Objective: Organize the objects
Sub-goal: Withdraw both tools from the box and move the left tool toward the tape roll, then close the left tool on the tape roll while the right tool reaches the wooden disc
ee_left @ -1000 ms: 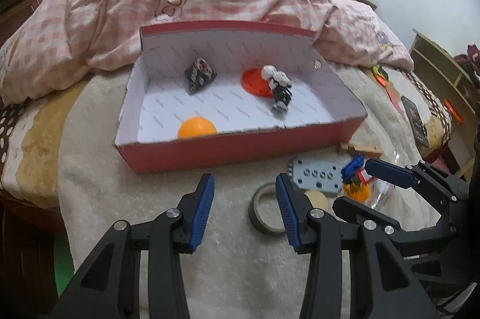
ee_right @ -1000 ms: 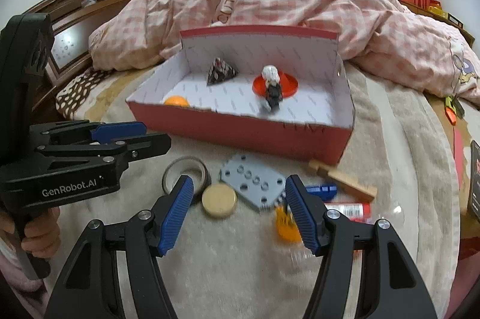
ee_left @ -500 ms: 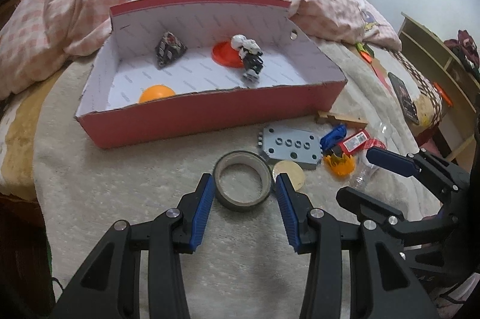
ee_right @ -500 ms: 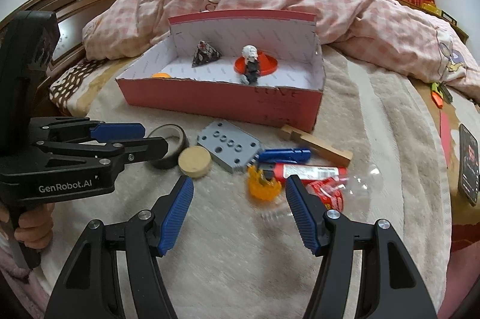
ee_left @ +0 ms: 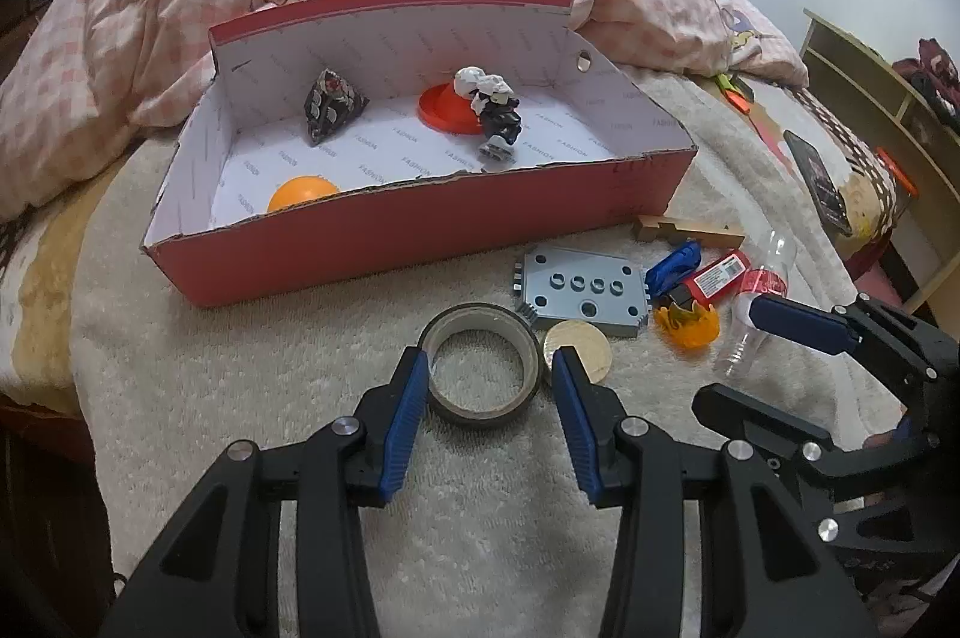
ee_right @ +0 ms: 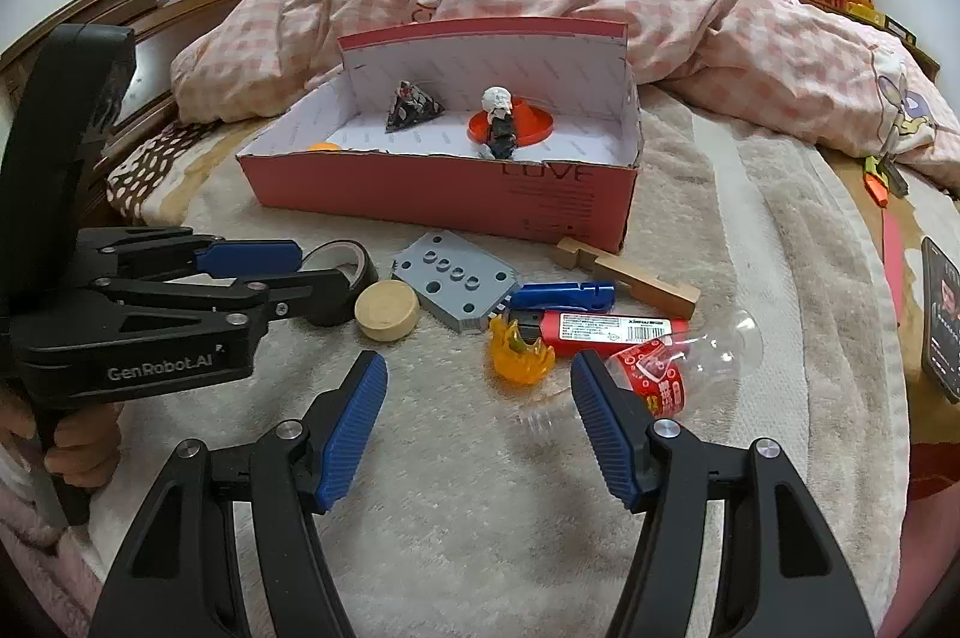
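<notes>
On the bed, toward its left side, the red box (ee_left: 420,230) lies with its long axis running left to right, its open top up; inside sit an orange ball (ee_left: 302,192), a dark pyramid-shaped packet (ee_left: 331,104), a red lid (ee_left: 447,109) and a small figure (ee_left: 495,113) tipped on the lid's edge. In front of the box the tape roll (ee_left: 480,374) lies flat, hole upward, between the blue pads of the left hand-held gripper (ee_left: 491,380); the pads stand just beside the roll's rim on either side, jaws apart (whether they touch it I cannot tell). Touching the roll's right side is a round wooden disc (ee_left: 579,347), then a grey plate (ee_left: 585,293) with a row of holes. Further right lie a blue clip (ee_right: 561,295), a red tube (ee_right: 612,327) lengthwise left to right, a wooden block (ee_right: 627,272) angled, and an orange flame piece (ee_right: 521,353). The right hand-held gripper (ee_right: 480,386) hovers open over the flame piece, its right pad beside a clear bottle (ee_right: 678,368) lying on its side.
</notes>
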A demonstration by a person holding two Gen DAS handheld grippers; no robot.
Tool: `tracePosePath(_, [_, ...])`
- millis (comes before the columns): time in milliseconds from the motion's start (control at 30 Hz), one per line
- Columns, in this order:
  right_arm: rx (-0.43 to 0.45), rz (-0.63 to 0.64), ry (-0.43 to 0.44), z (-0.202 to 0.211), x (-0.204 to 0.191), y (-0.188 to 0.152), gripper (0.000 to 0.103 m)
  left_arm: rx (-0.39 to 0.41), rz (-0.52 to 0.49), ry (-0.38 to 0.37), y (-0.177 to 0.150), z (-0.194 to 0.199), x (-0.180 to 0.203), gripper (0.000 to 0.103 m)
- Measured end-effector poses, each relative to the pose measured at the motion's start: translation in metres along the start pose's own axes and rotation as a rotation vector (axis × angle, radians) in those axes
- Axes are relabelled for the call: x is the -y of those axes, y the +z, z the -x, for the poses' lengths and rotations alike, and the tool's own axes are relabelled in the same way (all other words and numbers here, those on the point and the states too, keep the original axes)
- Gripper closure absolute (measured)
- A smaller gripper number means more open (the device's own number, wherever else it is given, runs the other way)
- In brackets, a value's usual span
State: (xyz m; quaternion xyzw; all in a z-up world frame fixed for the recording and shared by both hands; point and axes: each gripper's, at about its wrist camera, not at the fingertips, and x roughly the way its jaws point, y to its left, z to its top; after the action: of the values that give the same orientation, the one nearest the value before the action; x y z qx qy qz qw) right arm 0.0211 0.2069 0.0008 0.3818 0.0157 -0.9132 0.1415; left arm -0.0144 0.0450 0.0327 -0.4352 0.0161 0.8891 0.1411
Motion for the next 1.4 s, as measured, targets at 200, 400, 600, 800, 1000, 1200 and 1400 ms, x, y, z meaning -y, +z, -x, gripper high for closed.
tracePosePath(200, [0.000,0.010,0.001,0.002,-0.002,-0.002,0.038,0.005,-0.007,0.010,0.001,-0.004,0.000,0.055])
tracePosePath(400, [-0.008,0.018,0.009,0.000,-0.003,-0.004,0.038,0.001,0.001,0.036,0.005,-0.011,-0.003,0.055])
tracePosePath(600, [-0.006,0.016,0.015,0.000,-0.003,-0.006,0.038,-0.005,-0.029,0.060,0.005,-0.012,0.003,0.054])
tracePosePath(800, [-0.008,0.019,0.014,0.000,-0.003,-0.006,0.038,-0.011,-0.054,0.083,0.006,-0.015,0.008,0.052])
tracePosePath(1000, [-0.010,0.021,0.014,-0.001,-0.006,-0.006,0.038,-0.030,-0.025,0.059,0.007,-0.018,0.001,0.055])
tracePosePath(1200, [-0.016,0.024,0.022,-0.003,-0.008,-0.006,0.038,-0.018,-0.045,0.108,0.003,-0.009,0.000,0.055])
tracePosePath(1400, [-0.045,0.029,0.038,-0.011,-0.019,-0.001,0.038,-0.023,-0.009,0.131,-0.002,-0.004,-0.019,0.055])
